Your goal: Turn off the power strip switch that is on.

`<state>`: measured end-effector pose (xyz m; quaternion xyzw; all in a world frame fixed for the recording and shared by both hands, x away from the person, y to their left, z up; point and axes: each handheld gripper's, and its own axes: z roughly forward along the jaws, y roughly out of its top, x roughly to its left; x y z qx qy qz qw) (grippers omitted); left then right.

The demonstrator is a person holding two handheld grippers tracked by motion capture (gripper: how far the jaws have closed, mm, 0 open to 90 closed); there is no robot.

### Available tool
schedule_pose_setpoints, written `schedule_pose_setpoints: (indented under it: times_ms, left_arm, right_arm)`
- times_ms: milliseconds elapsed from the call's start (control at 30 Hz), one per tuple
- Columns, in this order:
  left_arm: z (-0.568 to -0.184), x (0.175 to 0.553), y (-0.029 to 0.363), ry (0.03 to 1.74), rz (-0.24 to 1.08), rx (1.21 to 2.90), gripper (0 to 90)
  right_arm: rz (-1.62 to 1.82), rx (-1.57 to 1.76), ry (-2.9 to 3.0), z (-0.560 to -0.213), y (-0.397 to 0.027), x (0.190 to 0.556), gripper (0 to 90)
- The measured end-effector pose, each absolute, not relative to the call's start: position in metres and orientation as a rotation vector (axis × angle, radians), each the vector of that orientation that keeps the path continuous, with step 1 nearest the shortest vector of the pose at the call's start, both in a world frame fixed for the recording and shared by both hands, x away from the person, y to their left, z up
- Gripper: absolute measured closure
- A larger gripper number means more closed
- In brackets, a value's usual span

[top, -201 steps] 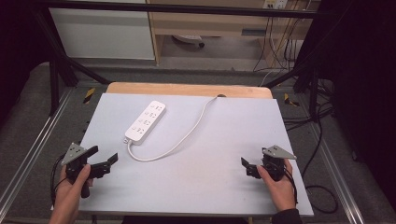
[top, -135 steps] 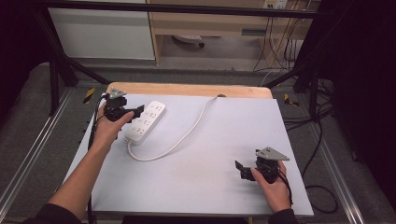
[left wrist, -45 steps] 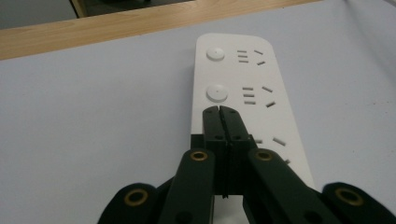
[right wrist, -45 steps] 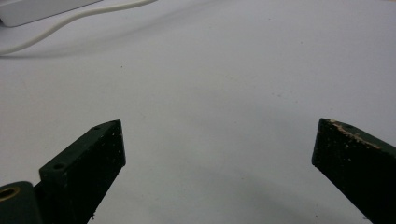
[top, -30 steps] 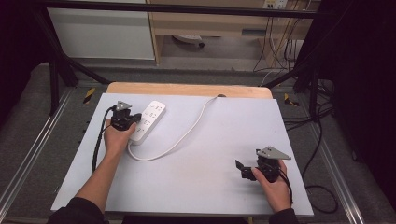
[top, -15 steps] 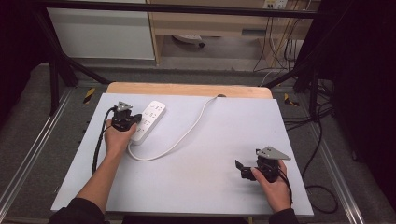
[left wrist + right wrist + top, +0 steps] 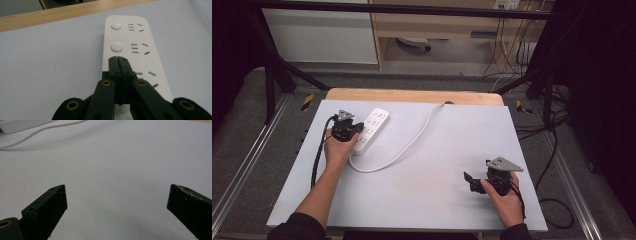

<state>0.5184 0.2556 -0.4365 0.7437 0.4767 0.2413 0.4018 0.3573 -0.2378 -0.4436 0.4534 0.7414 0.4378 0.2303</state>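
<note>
A white power strip [image 7: 371,128] lies at the back left of the grey table top, its white cable [image 7: 412,142] looping off toward the table's rear edge. My left gripper [image 7: 354,131] is shut, jaws pressed together with nothing between them. In the left gripper view its tip [image 7: 117,58] rests over the power strip [image 7: 140,40], just below the second round button [image 7: 116,46]; whether it touches the strip I cannot tell. My right gripper [image 7: 468,181] rests near the front right of the table, open and empty, its jaws wide apart in the right gripper view [image 7: 116,200].
A wooden strip [image 7: 412,96] runs along the table's [image 7: 452,130] far edge. Metal rails flank both sides. Black cables [image 7: 557,145] hang off the right side, and a white cabinet [image 7: 322,35] stands beyond the table. The cable [image 7: 42,130] crosses the top of the right gripper view.
None over the last second. Much earlier, the left hand went from the front left corner up to the power strip.
</note>
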Motion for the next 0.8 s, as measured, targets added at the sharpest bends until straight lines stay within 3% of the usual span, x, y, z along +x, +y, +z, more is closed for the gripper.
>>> schedule_pose_setpoints:
  times_ms: [433,800]
  left_arm:
    - [-0.4367,0.5179,0.2517,1.188,0.605,1.892,90.0]
    - [-0.4417,0.5165,0.256,1.238,0.559,1.786,90.0]
  right_arm:
    - [1.192,1.244,2.046,-0.444,-0.2369,0.3568,3.5]
    - [1.191,1.247,2.043,-0.4439,-0.2382,0.3571,3.5]
